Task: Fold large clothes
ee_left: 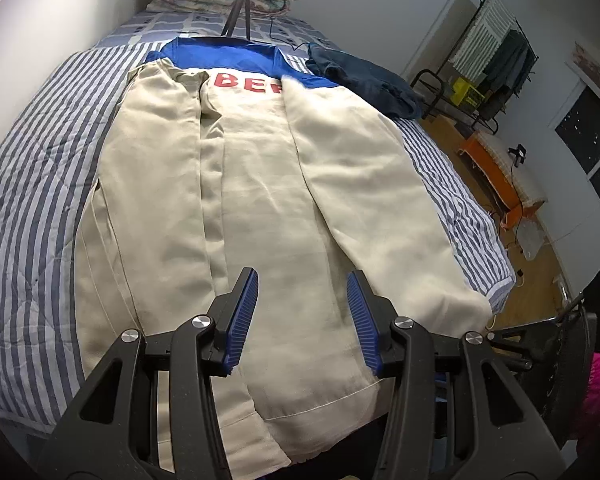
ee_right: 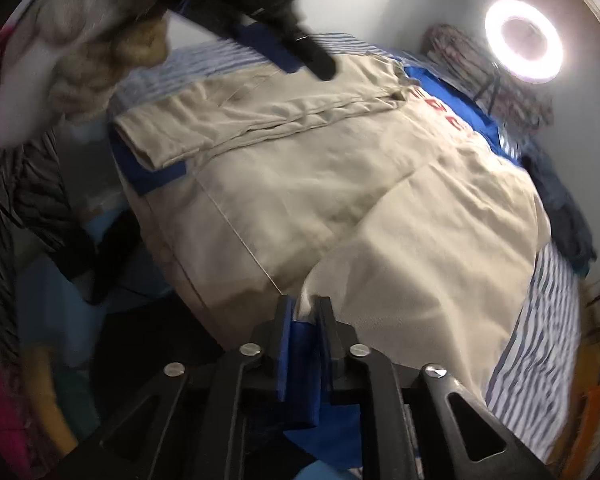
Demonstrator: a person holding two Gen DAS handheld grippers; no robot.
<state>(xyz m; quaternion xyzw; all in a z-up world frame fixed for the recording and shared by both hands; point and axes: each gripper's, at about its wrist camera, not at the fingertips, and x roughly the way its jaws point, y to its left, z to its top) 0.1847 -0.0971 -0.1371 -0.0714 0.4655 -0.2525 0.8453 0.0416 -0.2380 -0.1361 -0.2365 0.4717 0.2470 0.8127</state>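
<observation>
A beige jacket [ee_left: 260,184] lies flat on the striped bed [ee_left: 40,184], ring light [ee_right: 523,40] at the far end. The left gripper [ee_left: 302,312] hovers wide and empty; the right gripper [ee_right: 304,320], narrow, pinches the blue cuff [ee_right: 302,360].

Red block letters run across the upper back of the cream jacket [ee_left: 260,184], just under its blue yoke. In the left wrist view "BEF" can be read, the last letter cut off by a folded-in sleeve, so it may be part of another letter. In the right wrist view the same red letters are blurred and cannot be read
</observation>
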